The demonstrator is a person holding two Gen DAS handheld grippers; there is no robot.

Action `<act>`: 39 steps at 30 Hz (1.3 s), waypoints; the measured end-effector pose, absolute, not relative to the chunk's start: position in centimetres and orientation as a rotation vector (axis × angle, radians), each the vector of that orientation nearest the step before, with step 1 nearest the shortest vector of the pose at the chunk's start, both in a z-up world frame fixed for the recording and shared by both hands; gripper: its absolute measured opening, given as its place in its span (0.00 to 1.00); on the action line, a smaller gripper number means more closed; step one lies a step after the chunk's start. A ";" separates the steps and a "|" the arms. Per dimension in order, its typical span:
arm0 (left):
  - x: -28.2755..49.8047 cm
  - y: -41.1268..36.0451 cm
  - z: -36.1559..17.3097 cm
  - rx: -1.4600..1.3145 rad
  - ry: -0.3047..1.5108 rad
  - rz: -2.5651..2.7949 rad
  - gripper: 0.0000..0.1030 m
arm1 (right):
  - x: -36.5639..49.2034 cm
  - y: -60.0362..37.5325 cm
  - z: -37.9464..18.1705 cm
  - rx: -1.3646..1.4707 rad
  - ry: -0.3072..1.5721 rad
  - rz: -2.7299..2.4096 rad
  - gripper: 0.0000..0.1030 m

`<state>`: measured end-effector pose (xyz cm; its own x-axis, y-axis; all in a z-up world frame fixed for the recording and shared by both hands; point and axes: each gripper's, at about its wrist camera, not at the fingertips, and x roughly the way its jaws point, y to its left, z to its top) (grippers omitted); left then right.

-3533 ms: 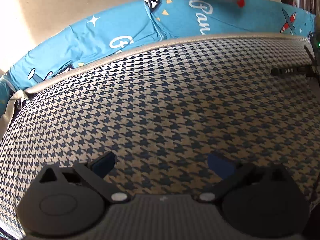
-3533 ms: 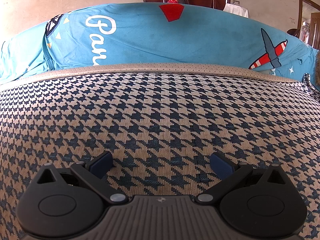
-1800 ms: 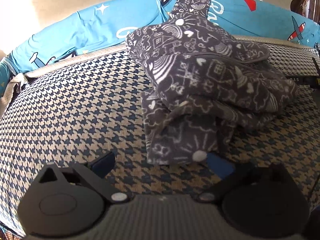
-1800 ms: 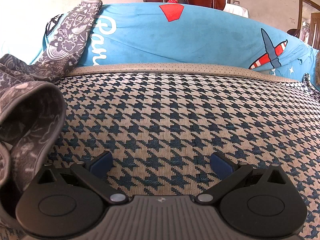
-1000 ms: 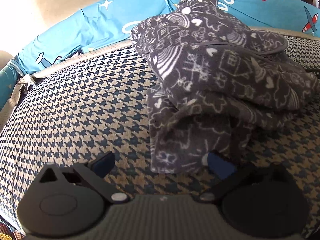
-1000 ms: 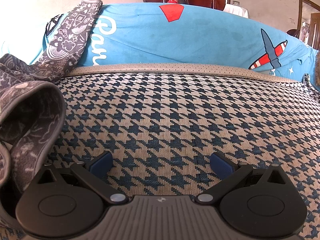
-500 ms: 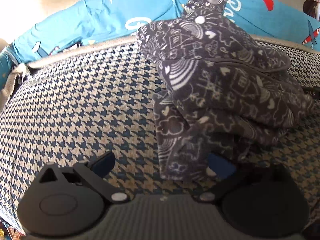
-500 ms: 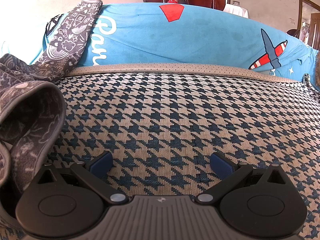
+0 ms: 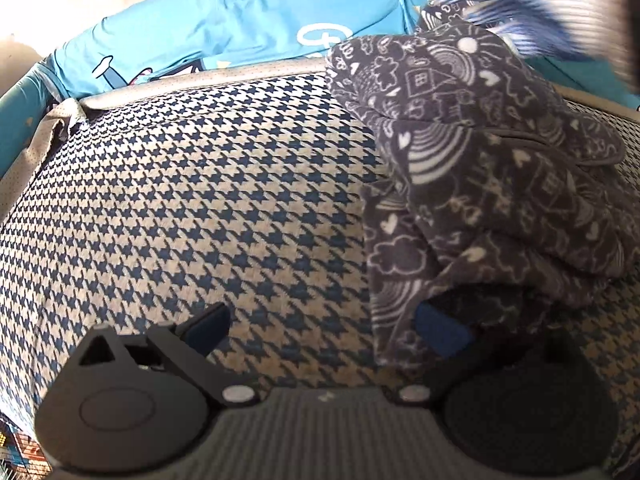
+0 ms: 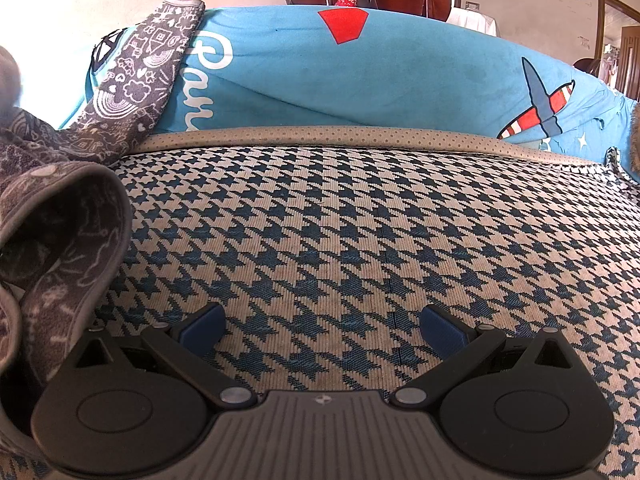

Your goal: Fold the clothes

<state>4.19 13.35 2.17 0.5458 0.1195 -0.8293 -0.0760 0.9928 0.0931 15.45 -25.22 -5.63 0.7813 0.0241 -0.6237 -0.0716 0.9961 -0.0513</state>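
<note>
Nearest the cameras, both tools sit low over a woven houndstooth cushion (image 10: 360,208), navy on tan and coarsely ribbed. The left gripper (image 9: 324,324) has its blue-padded fingers spread wide and grasps nothing, though the right pad (image 9: 440,330) is tucked under the near hem of the grey fleece garment (image 9: 492,168). The right gripper (image 10: 322,326) is likewise released, over bare weave. The fleece is soft, printed with white doodles, heaped in rumpled folds at mid-cushion; one strip climbs the back edge. Beyond the dotted beige piping (image 10: 340,134) stands a plush turquoise cover (image 10: 400,72). A blurred blue-and-white shape (image 9: 520,4) crosses above.
</note>
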 end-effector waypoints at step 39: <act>3.0 12.0 2.3 0.041 0.953 0.187 1.00 | 15.5 -25.2 -5.6 -0.071 0.672 0.052 1.00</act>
